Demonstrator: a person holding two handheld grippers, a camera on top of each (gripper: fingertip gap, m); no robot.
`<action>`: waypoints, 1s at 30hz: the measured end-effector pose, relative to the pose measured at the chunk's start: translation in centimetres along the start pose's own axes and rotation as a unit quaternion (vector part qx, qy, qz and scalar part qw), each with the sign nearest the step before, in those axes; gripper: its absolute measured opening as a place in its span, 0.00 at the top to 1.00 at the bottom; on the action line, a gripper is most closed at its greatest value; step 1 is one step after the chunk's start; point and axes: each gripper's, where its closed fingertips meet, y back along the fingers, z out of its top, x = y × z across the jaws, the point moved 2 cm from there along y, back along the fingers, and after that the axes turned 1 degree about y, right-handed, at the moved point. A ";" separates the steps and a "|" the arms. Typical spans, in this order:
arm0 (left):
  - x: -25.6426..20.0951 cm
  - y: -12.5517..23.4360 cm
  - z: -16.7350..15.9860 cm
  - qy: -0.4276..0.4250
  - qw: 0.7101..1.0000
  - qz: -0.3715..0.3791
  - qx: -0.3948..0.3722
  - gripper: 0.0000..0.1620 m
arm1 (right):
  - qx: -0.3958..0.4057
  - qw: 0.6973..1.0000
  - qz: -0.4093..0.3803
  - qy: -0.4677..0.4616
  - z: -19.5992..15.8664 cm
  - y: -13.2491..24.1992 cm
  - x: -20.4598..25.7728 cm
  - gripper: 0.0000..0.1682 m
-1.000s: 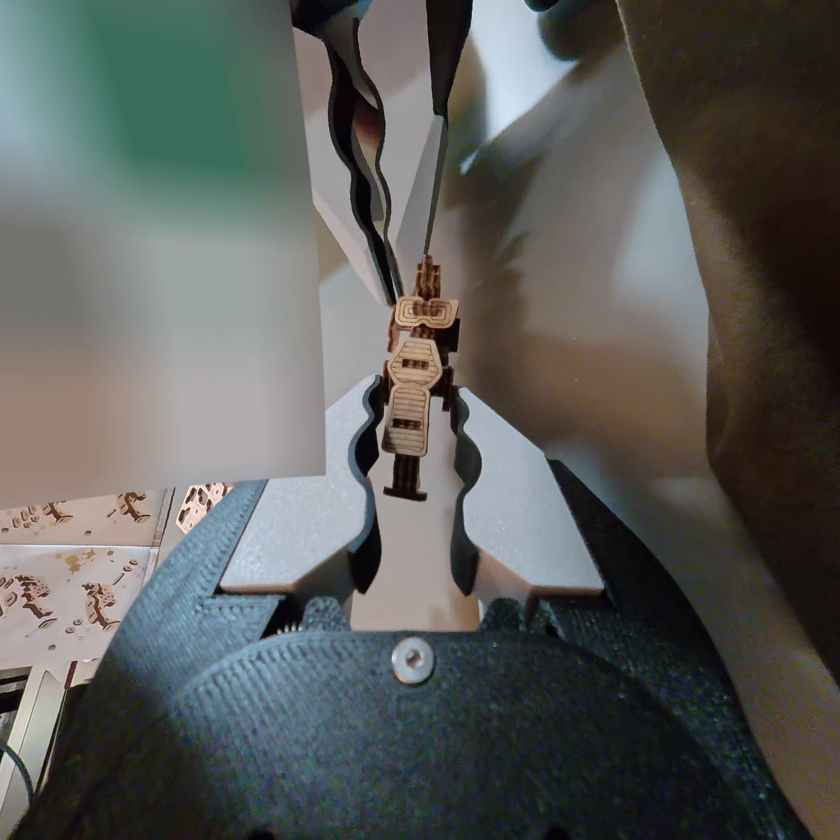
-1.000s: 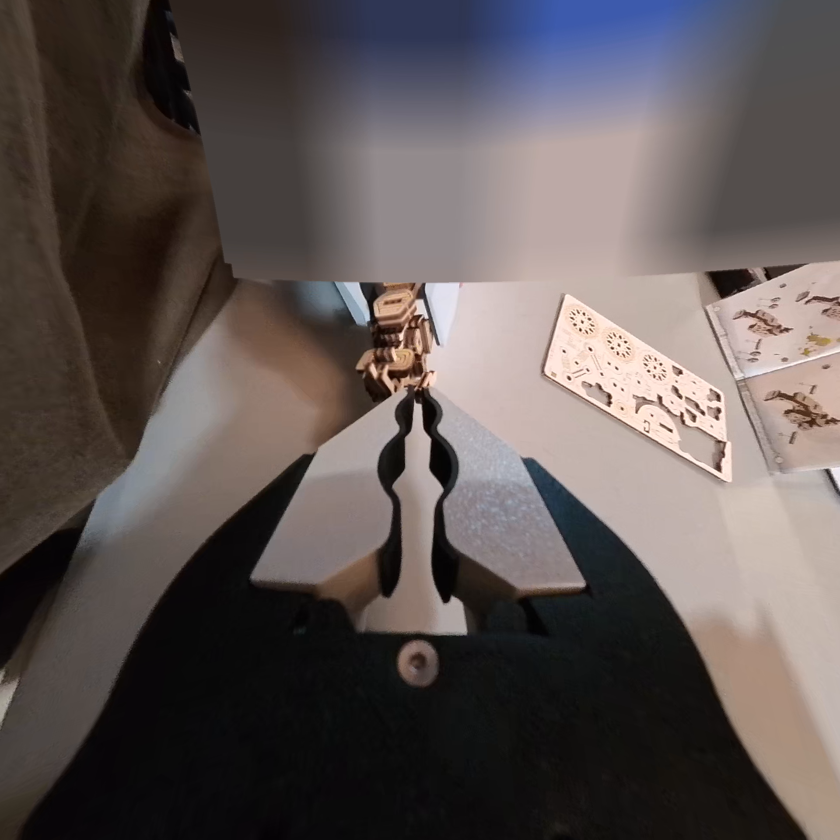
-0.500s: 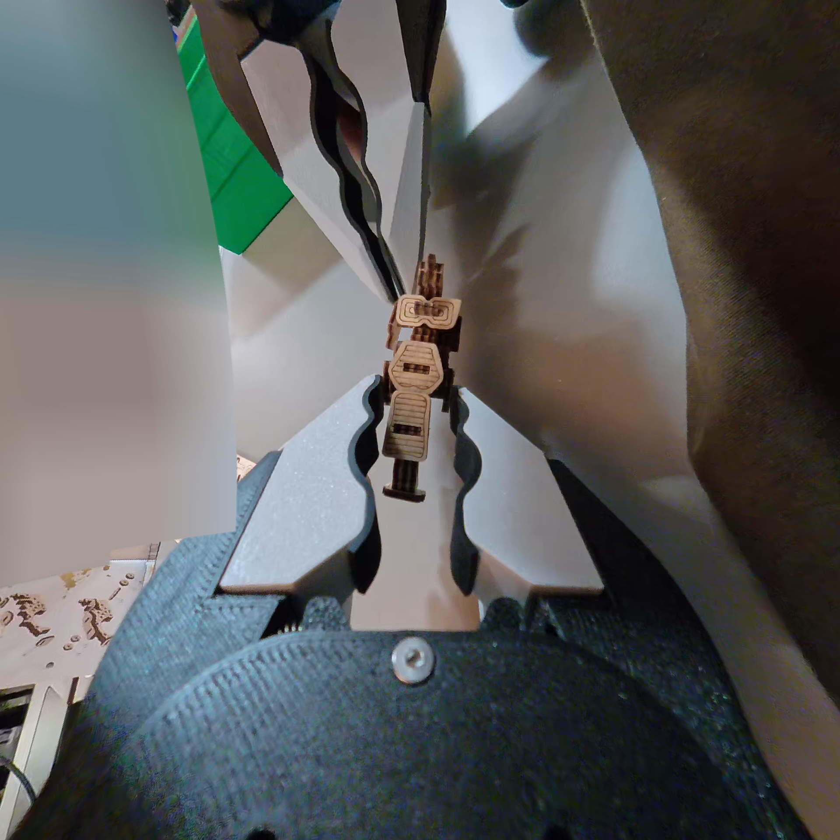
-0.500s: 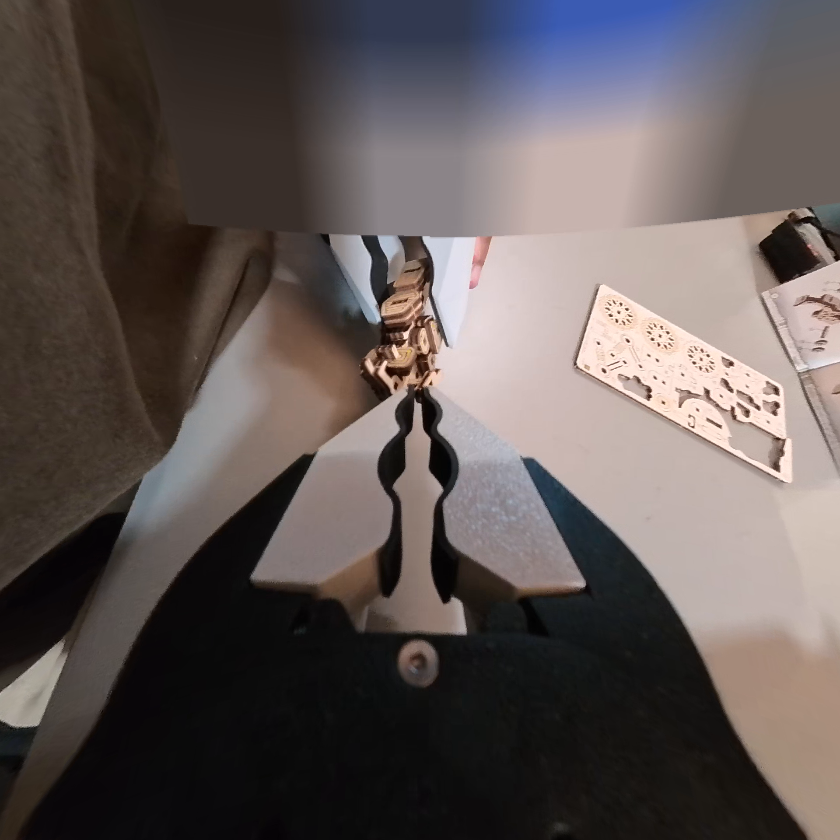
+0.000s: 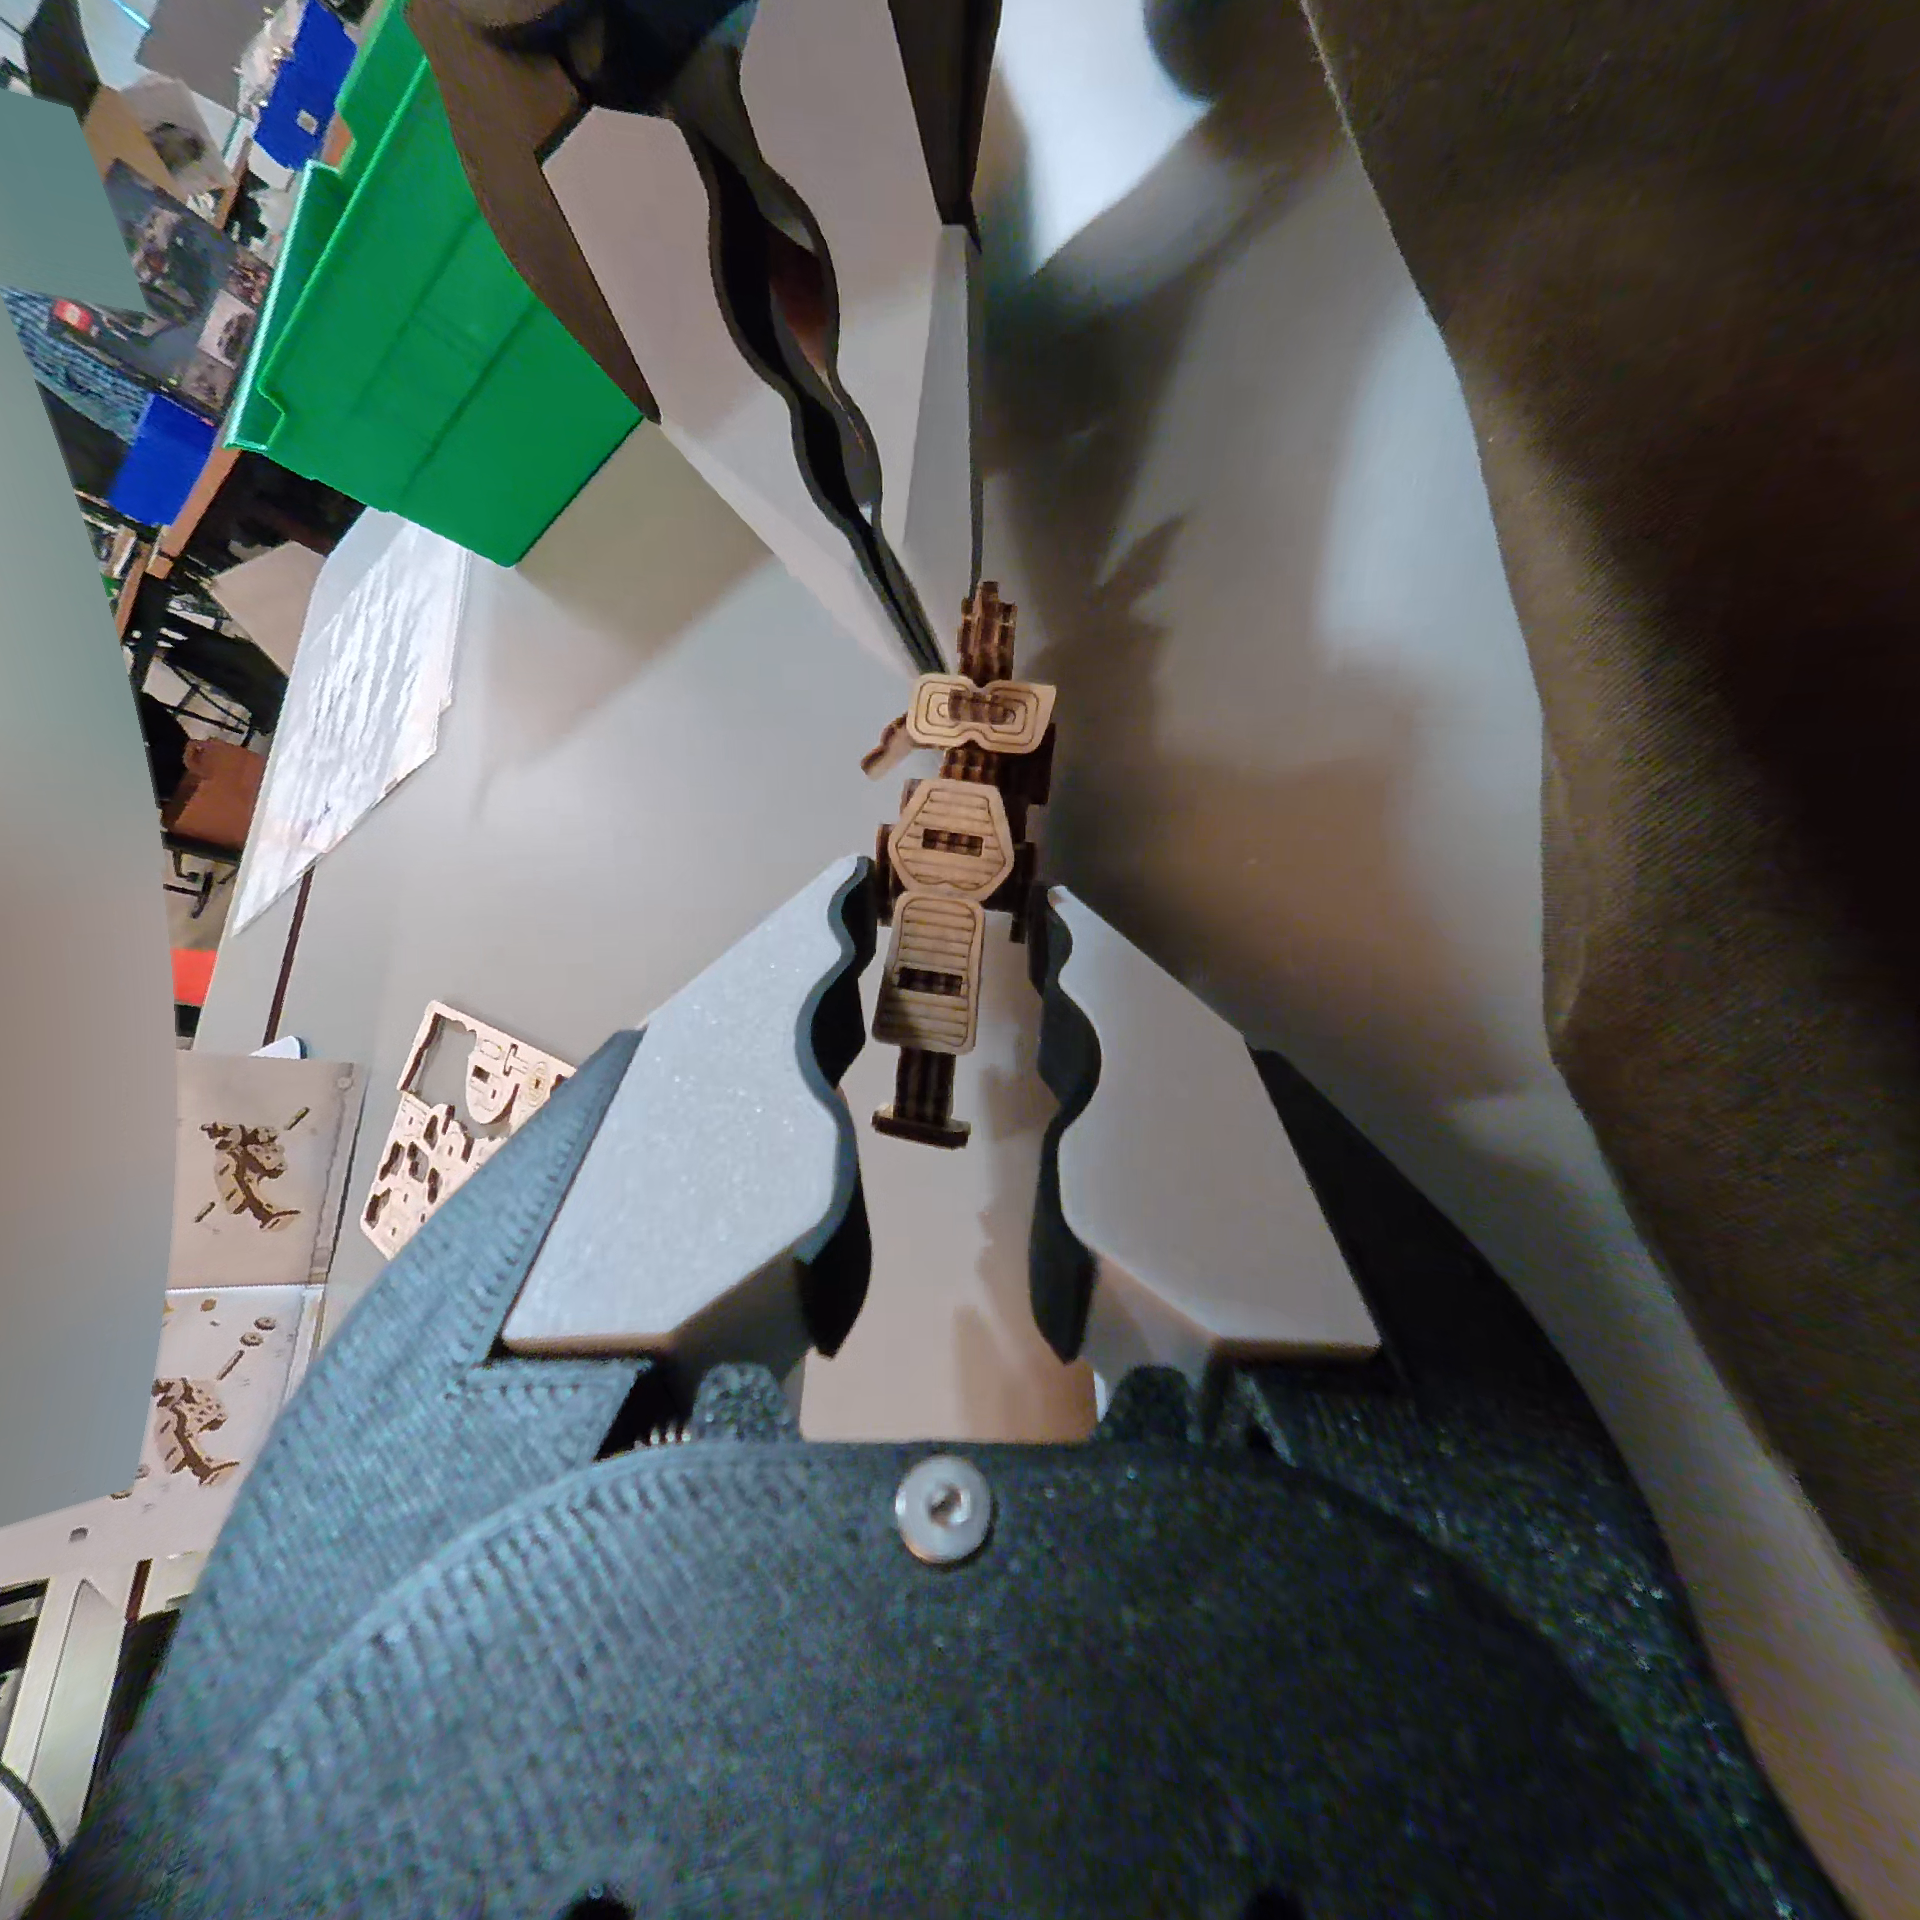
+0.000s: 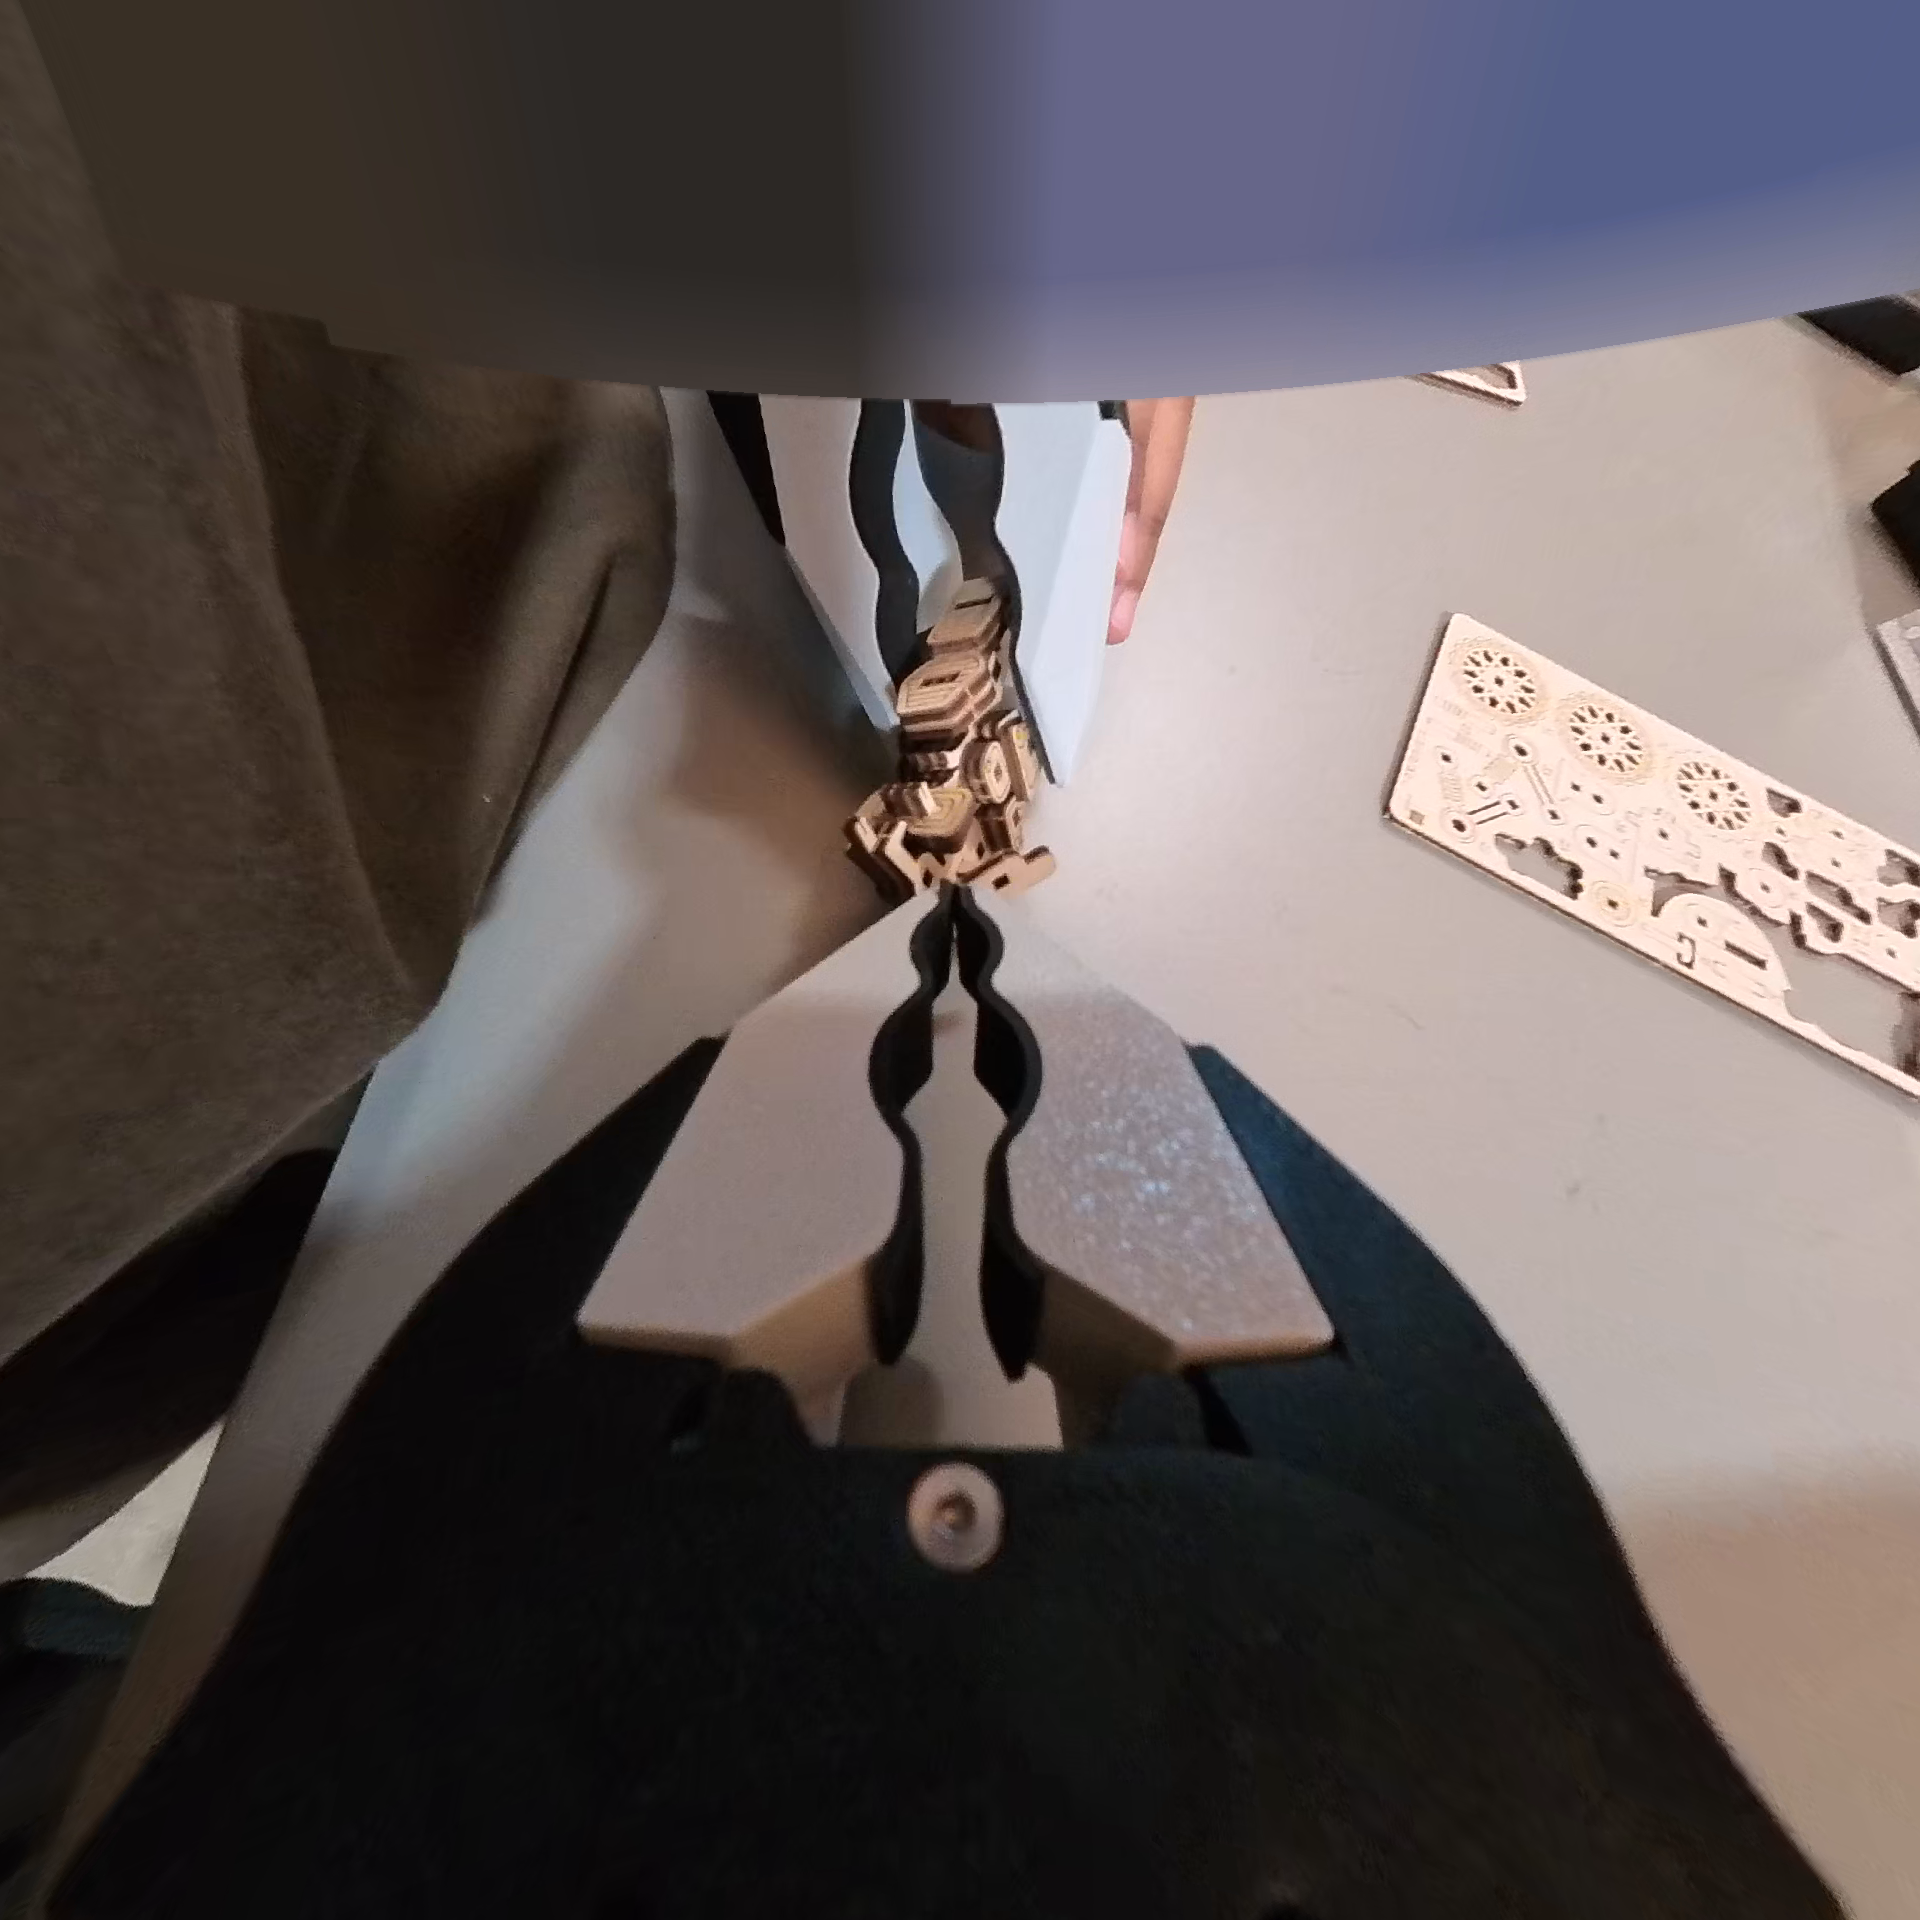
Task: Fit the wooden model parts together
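Wavy-edged jaws pinch the slotted, layered wooden model [image 5: 951,883].

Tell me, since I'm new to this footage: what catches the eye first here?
A small wooden model, held off the grey table between both grippers: the left gripper clamps its middle, the right gripper pinches its far end. Beyond it, a punched-out wooden parts sheet lies flat on the table, and a green bin stands at the far edge.

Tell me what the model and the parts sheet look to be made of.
Model: thin plywood, seemingly unfinished; pale faces, dark burnt-looking edges and engraved lines suggest laser cutting. Parts sheet: apparently the same pale ply, matte, with dark-rimmed cut-outs where pieces are gone.
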 end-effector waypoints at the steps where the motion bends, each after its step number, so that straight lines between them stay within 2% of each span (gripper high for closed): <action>1: 0.0 0.0 0.0 0.000 1.000 0.000 0.000 0.83 | -0.001 1.000 0.000 -0.002 0.0 0.0 0.0 1.00; 11: 0.2 0.0 -0.1 -0.007 1.000 0.010 0.001 0.83 | -0.002 1.000 -0.011 -0.011 -0.1 0.1 -0.4 1.00; 17: 0.3 -0.1 -0.3 -0.006 1.000 0.012 0.003 0.83 | -0.028 0.998 -0.016 -0.045 0.3 0.6 -1.0 0.90; 22: 0.4 0.0 -0.4 0.005 1.000 0.009 0.000 0.83 | -0.039 0.997 -0.016 -0.066 0.4 0.6 -1.2 0.85; 27: 1.2 0.4 -0.5 0.032 0.999 0.020 -0.012 0.83 | -0.090 0.990 0.000 -0.106 1.3 1.8 -1.4 0.71; 30: 2.2 0.8 -0.3 0.068 0.997 0.032 -0.029 0.83 | -0.091 0.991 -0.018 -0.097 1.5 1.9 -1.9 0.62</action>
